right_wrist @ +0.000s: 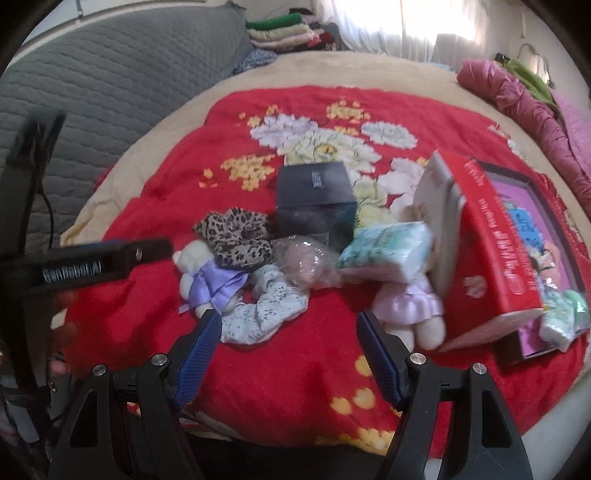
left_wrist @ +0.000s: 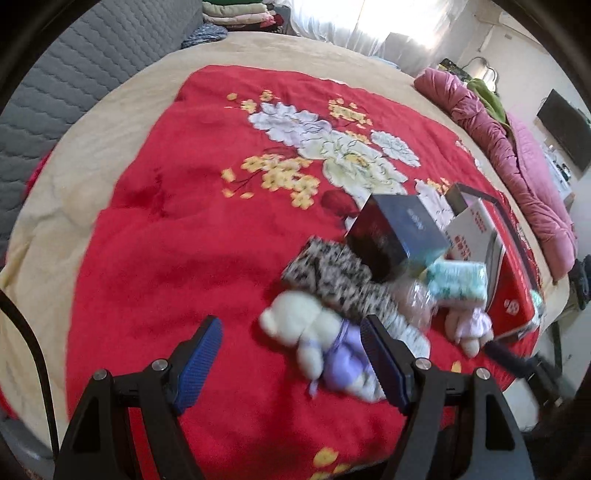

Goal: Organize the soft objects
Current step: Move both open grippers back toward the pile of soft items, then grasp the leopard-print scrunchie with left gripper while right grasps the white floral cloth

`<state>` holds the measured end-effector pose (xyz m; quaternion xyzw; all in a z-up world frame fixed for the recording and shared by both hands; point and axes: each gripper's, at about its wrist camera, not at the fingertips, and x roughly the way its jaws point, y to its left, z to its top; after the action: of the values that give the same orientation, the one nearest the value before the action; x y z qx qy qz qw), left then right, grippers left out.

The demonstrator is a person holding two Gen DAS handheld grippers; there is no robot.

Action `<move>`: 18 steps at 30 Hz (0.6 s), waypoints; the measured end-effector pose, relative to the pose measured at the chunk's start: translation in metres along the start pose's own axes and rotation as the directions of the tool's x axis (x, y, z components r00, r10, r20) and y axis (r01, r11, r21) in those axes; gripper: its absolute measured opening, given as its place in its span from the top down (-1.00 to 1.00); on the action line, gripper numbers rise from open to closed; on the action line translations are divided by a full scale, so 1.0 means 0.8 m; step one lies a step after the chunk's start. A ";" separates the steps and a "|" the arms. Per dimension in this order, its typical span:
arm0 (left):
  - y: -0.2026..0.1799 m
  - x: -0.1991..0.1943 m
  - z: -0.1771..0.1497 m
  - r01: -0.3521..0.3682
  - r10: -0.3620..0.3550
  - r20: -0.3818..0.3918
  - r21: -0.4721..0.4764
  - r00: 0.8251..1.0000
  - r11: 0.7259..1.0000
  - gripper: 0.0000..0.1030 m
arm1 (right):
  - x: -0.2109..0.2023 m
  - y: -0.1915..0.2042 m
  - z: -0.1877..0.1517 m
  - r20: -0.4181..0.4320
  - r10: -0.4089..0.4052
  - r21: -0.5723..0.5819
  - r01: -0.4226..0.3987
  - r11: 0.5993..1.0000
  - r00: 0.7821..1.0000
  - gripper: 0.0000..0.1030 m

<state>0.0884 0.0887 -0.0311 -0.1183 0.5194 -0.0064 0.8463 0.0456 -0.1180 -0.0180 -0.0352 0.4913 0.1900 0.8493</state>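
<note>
Soft things lie in a heap on the red floral blanket (right_wrist: 155, 206): a cream teddy bear in a lilac dress (right_wrist: 207, 273), a leopard-print scrunchie (right_wrist: 236, 236), a pale floral scrunchie (right_wrist: 262, 310), a clear-wrapped pink ball (right_wrist: 306, 266), a teal tissue pack (right_wrist: 384, 247) and a second bear in pink (right_wrist: 410, 306). My left gripper (left_wrist: 291, 354) is open and empty, just before the lilac bear (left_wrist: 314, 332). My right gripper (right_wrist: 290, 347) is open and empty, near the floral scrunchie. The left gripper's body (right_wrist: 88, 266) shows at the left of the right wrist view.
A dark blue box (right_wrist: 314, 199) stands behind the heap. A red and white carton (right_wrist: 480, 251) leans on a framed box (right_wrist: 546, 258) at the right. A pink quilt (right_wrist: 535, 110) lies along the far right. Folded clothes (right_wrist: 280, 33) are stacked beyond a grey headboard (right_wrist: 110, 92).
</note>
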 end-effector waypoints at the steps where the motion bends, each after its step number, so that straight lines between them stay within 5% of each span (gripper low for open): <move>1: -0.002 0.005 0.006 -0.004 0.004 -0.003 0.003 1.000 1.000 -0.49 | 0.006 0.000 0.001 -0.008 0.007 0.010 -0.007 1.000 1.000 -0.48; 18: -0.018 0.097 0.057 -0.010 0.020 -0.100 0.104 0.995 0.994 -0.48 | 0.085 -0.015 0.004 -0.108 0.002 0.121 0.011 0.993 0.994 -0.40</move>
<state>0.1661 0.0732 -0.0763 -0.0698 0.5615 -0.0331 0.8239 0.0826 -0.1085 -0.0757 0.0051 0.5469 0.1555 0.8226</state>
